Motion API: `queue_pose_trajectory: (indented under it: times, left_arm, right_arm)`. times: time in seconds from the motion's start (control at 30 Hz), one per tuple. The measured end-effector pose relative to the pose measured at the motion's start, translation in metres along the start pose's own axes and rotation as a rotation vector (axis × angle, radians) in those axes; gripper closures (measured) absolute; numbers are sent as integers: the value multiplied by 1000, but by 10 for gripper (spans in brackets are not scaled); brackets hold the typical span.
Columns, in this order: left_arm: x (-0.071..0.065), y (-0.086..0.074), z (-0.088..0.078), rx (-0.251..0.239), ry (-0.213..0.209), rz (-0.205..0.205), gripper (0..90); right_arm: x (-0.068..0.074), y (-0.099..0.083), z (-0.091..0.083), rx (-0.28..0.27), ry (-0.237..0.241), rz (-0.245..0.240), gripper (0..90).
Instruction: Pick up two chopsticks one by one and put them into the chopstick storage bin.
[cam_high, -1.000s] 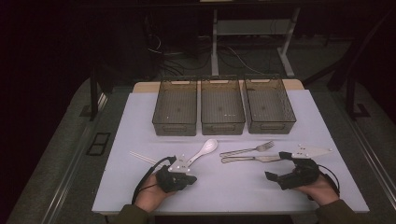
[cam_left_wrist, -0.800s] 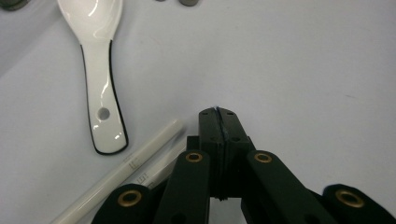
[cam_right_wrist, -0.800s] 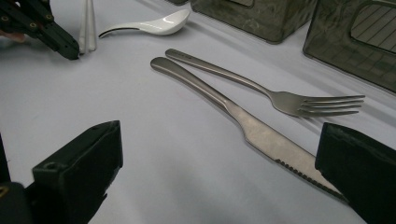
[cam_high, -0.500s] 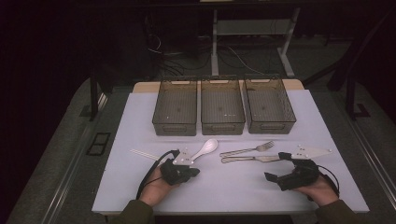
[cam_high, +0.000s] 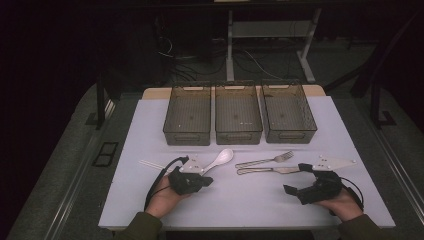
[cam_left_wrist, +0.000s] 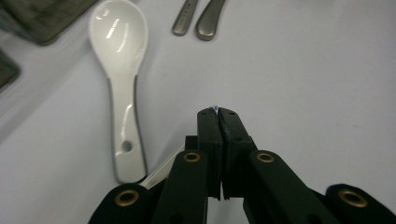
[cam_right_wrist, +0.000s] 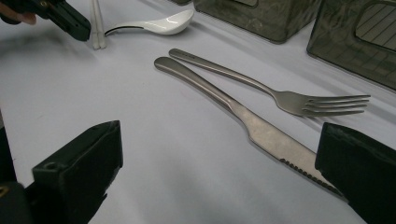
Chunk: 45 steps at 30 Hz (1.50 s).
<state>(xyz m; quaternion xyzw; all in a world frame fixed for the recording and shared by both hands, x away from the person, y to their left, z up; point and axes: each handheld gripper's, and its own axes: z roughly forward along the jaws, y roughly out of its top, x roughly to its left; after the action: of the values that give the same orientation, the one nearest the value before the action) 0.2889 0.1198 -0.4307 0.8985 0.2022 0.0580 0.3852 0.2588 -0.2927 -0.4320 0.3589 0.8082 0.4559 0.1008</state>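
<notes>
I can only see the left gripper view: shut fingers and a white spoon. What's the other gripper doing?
Observer: The right gripper is open, its fingers wide apart, and the knife blade ends by one of them.
Operator: What are those two metal handles I see?
Observer: One is that knife. The other is a fork lying right beside it.
Operator: Is there anywhere to put them?
Observer: Three wire bins stand in a row behind the cutlery.
</notes>
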Motion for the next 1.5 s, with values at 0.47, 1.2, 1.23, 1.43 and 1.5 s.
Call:
queue_pose_trajectory:
  times: [0.47,1.2,1.23,1.43,1.5]
  left_arm:
    - [50,-19,-44,37,201,-106,888]
    - [124,-91,-98,92,484,-395,890]
    - [125,-92,-99,92,488,-399,890]
    - [126,-95,-99,99,487,-402,890]
    - [126,-96,-99,99,483,-398,890]
  right_arm:
    - [-1,-1,0,4,1,10,8]
    - [-1,-1,2,11,3,10,8]
    - [-1,-1,2,11,3,9,8]
    - [-1,-1,2,11,3,9,8]
    - [-1,-1,1,10,2,13,8]
